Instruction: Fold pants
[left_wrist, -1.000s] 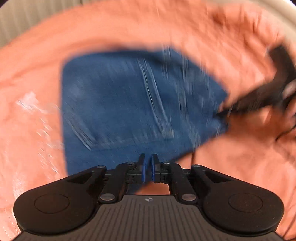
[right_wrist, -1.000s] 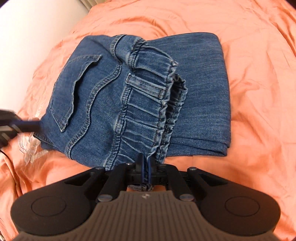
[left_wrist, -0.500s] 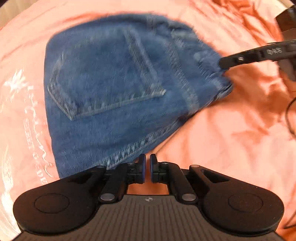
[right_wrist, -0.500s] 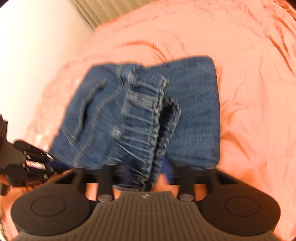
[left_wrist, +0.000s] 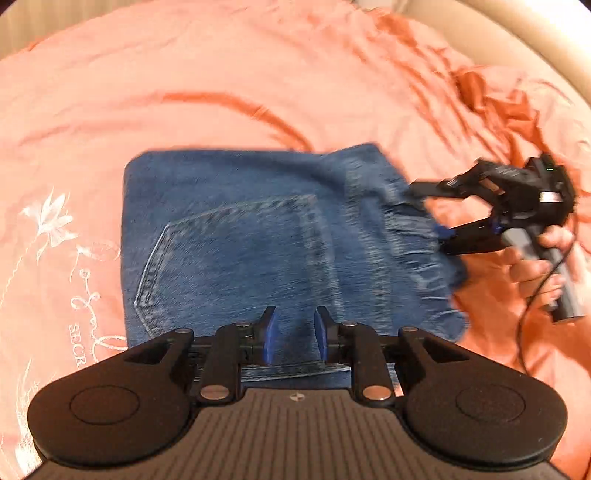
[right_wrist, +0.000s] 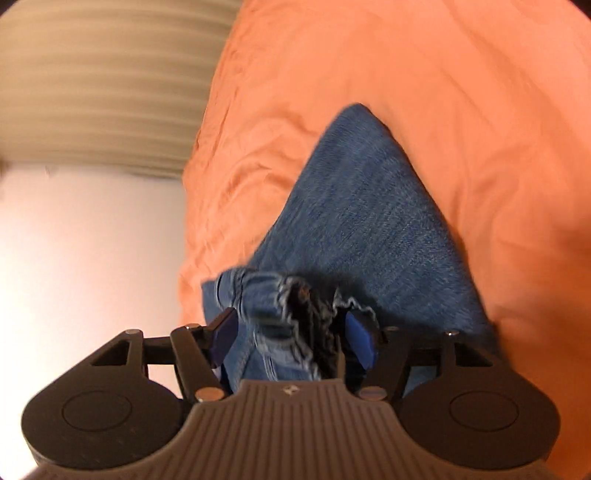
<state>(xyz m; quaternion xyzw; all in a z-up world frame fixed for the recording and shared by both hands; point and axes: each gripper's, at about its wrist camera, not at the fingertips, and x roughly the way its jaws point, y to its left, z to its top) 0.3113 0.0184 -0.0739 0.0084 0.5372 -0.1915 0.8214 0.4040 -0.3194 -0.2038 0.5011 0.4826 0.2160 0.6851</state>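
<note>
Two grippers are at work on the folded blue denim pants (left_wrist: 258, 240), which lie on the wrinkled orange bedsheet (left_wrist: 258, 74) with the back pocket (left_wrist: 236, 251) facing up; the left gripper (left_wrist: 293, 334) hangs over the near edge of the bundle, its blue-padded fingers (left_wrist: 269, 332) a moderate gap apart and holding nothing; the right gripper (right_wrist: 291, 336) sits at the gathered elastic waistband (right_wrist: 288, 306), its fingers spread wide with the bunched band lying between them, not pinched. From the left wrist view the right gripper (left_wrist: 443, 218) meets the waistband end, and the person's hand (left_wrist: 535, 266) shows behind it. The pants look folded into a compact rectangle already, so the step in hand seems to be release or tidying. To do it well, I judge the right fingers should draw straight back along the sheet without snagging the ruffled waistband; lifting would drag the top layer open; the left gripper could press lightly on the near edge to hold the stack square.
</note>
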